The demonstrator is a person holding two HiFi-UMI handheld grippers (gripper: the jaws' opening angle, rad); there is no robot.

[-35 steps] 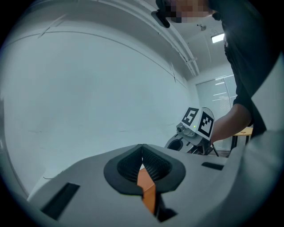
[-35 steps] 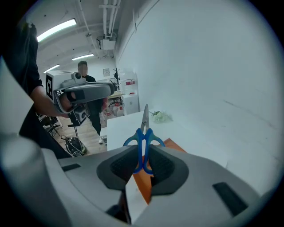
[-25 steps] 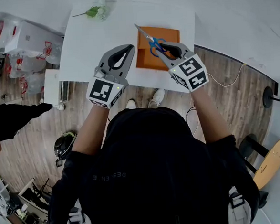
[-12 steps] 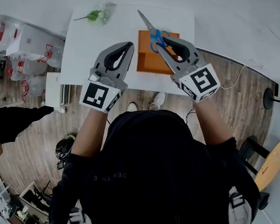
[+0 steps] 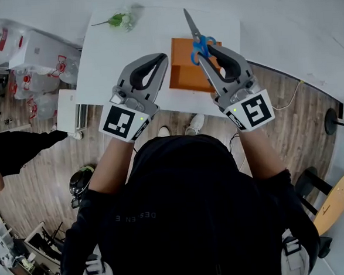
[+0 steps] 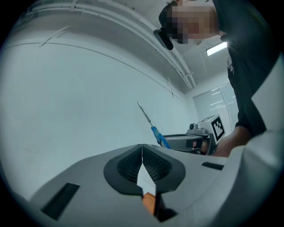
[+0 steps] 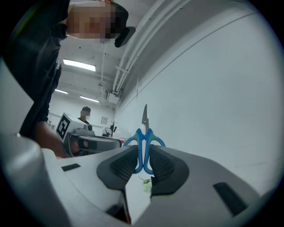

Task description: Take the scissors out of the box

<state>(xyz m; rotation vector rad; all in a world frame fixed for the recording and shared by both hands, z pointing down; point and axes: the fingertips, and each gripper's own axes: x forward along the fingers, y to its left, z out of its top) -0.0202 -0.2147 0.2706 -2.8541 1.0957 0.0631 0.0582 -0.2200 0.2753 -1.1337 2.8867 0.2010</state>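
Right gripper view: right tool (image 7: 143, 167) is clenched on the scissors (image 7: 143, 133). Its pads pinch the two blue handle loops together, which keeps the blades closed and pointing away from the person.

Head view: the scissors look clear of the orange box (image 5: 182, 71), in the air over its far edge, though height is hard to judge from above. Left tool (image 5: 161, 57) is closed on nothing, beside the box over the white worktop (image 5: 113, 56), probably just out of the way.

Left to do: set the scissors down outside the box.
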